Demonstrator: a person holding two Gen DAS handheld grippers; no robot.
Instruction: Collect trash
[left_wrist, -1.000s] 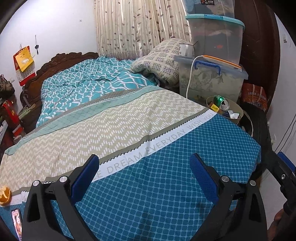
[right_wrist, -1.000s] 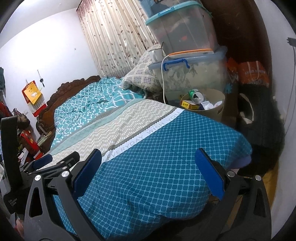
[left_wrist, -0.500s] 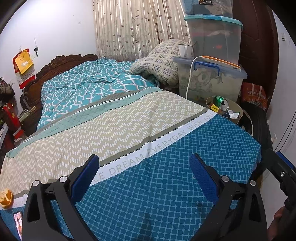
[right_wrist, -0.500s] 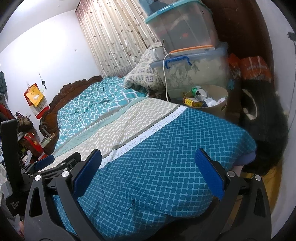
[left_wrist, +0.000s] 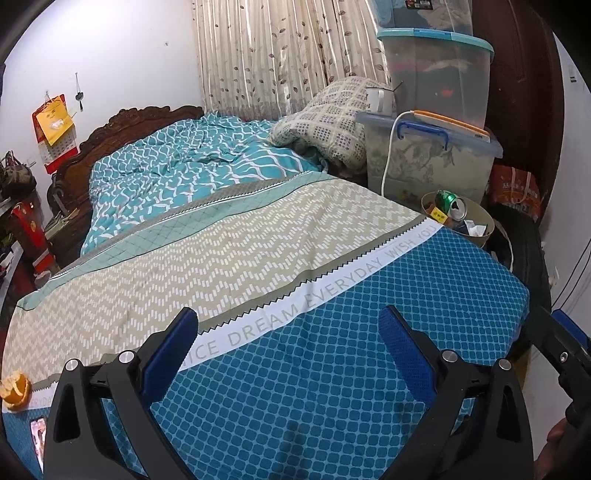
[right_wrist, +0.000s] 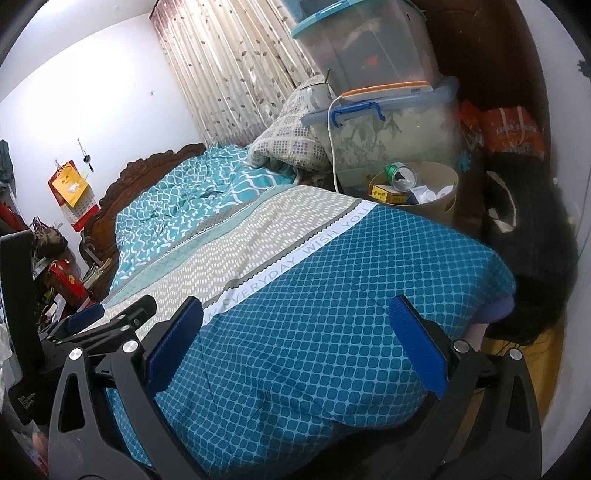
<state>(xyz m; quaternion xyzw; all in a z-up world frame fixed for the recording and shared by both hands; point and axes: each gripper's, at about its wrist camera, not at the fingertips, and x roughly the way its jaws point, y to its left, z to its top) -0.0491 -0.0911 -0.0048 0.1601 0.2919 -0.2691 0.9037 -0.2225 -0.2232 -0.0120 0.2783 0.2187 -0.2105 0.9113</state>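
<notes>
A beige waste bin (left_wrist: 484, 225) (right_wrist: 445, 201) stands beyond the bed's far right corner, holding a green can (left_wrist: 451, 203) (right_wrist: 400, 177), a yellow box (right_wrist: 388, 195) and white scraps. An orange peel (left_wrist: 15, 386) lies on the bed's near left edge in the left wrist view. My left gripper (left_wrist: 288, 350) is open over the blue checked bedspread (left_wrist: 351, 350), holding nothing. My right gripper (right_wrist: 295, 343) is open too, empty, above the bed's foot corner. The left gripper's tip (right_wrist: 110, 317) shows at the left of the right wrist view.
Stacked clear storage boxes (left_wrist: 432, 147) with a white cable stand behind the bin. A folded patterned quilt (left_wrist: 325, 122), curtains and a carved headboard (left_wrist: 122, 125) lie beyond. A phone (left_wrist: 37, 437) lies near the peel. A dark bag (right_wrist: 524, 240) fills the right corner.
Both views have shifted slightly: the bed and bin sit a little lower and closer in frame. Both grippers stay open and empty.
</notes>
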